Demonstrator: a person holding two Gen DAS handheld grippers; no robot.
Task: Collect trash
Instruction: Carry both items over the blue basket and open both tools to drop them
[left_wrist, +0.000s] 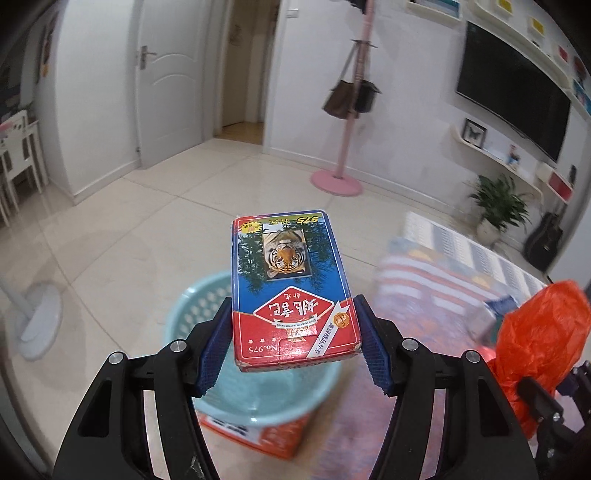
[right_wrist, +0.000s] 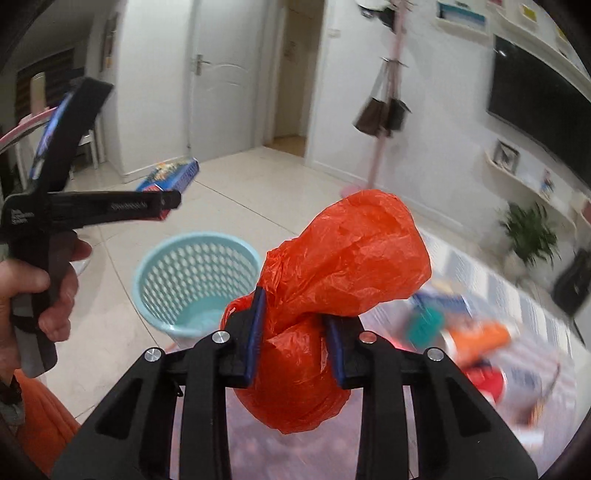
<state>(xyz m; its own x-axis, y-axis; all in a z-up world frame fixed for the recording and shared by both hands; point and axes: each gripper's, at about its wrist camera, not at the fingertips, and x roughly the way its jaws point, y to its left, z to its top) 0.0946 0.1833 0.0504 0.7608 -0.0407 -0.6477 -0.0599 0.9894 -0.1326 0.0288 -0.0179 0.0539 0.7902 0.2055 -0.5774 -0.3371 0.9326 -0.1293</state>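
While the left tongs (left_wrist: 295, 339) clamp a card box (left_wrist: 291, 288) at frame centre above the blue basket (left_wrist: 199, 310), the right tongs (right_wrist: 295, 336) pinch an orange bag (right_wrist: 332, 266), lower centre.

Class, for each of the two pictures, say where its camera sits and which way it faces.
Left wrist: on the left claw, facing forward-down over the card box it grips, above the blue basket; only claw fingers show.
Right wrist: on the right claw, facing forward over the orange bag; the person's left hand shows.
Shared: basket, box, bag, pink coat stand.
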